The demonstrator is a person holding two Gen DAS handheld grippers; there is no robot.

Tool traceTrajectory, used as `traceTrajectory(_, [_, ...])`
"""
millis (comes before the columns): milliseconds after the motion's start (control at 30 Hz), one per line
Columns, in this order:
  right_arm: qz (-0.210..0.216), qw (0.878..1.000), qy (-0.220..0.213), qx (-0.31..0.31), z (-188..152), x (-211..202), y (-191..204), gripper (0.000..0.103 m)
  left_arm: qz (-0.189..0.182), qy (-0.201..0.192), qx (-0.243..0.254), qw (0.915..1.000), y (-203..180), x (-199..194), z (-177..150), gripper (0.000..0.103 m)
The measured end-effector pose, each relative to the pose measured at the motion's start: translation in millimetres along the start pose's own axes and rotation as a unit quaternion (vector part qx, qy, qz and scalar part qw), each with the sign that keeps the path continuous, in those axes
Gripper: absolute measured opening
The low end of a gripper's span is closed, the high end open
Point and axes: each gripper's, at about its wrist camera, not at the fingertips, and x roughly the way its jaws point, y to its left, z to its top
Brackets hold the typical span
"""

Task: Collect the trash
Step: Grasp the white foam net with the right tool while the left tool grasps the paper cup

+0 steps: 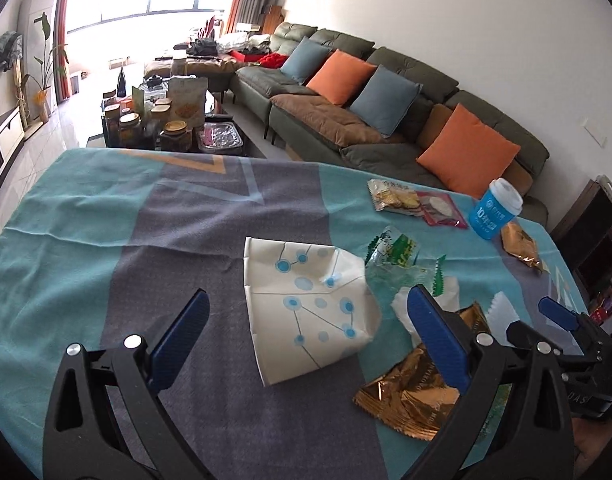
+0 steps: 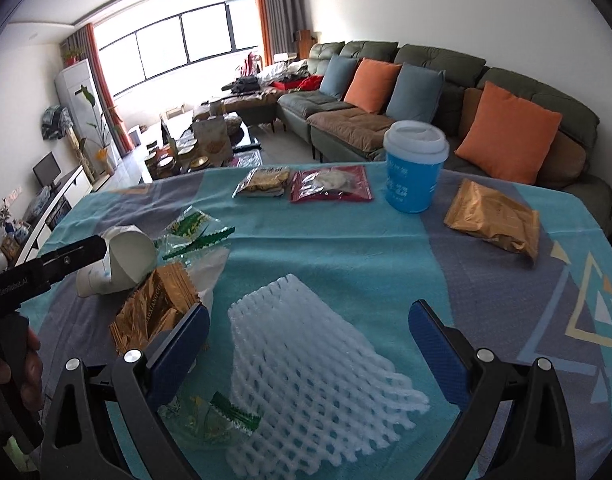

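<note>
A crushed white paper cup (image 1: 310,312) with blue dots lies on its side on the tablecloth, between the fingers of my left gripper (image 1: 310,340), which is open and apart from it. Beside it lie a gold foil wrapper (image 1: 410,384) and a clear green wrapper (image 1: 394,256). My right gripper (image 2: 310,350) is open, its fingers on either side of a white foam net (image 2: 306,368). Another green wrapper (image 2: 213,420) lies by its left finger, and the gold wrapper (image 2: 153,312) just beyond. The paper cup (image 2: 121,260) shows at the left of this view.
At the table's far side stand a blue lidded cup (image 2: 416,168), a biscuit packet (image 2: 261,182), a red packet (image 2: 330,184) and a sealed gold bag (image 2: 494,216). A green sofa (image 2: 386,120) with cushions and a crowded coffee table (image 1: 165,124) lie beyond. A hand (image 2: 21,368) holds the left gripper.
</note>
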Motion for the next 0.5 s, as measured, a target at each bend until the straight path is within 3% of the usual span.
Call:
traceTrajectory(100, [0.002, 1.000, 0.020, -0.009, 1, 10, 1, 0.093, 0.006, 0.008, 0.002, 0.9999, -1, 7, 0, 0.097])
traceTrajectory(200, [0.009, 0.999, 0.040, -0.009, 2, 17, -1, 0.084, 0.010, 0.018, -0.003, 0.9998, 0, 14, 0, 0.097])
traceTrajectory(333, [0.027, 0.997, 0.070, -0.003, 2, 26, -4, 0.065, 0.013, 0.038, -0.012, 0.9991, 3, 27, -2, 0.097])
traceTrajectory(500, [0.046, 0.996, 0.082, 0.003, 2, 28, -7, 0.048, 0.012, 0.041, -0.014, 0.9990, 3, 33, -2, 0.094])
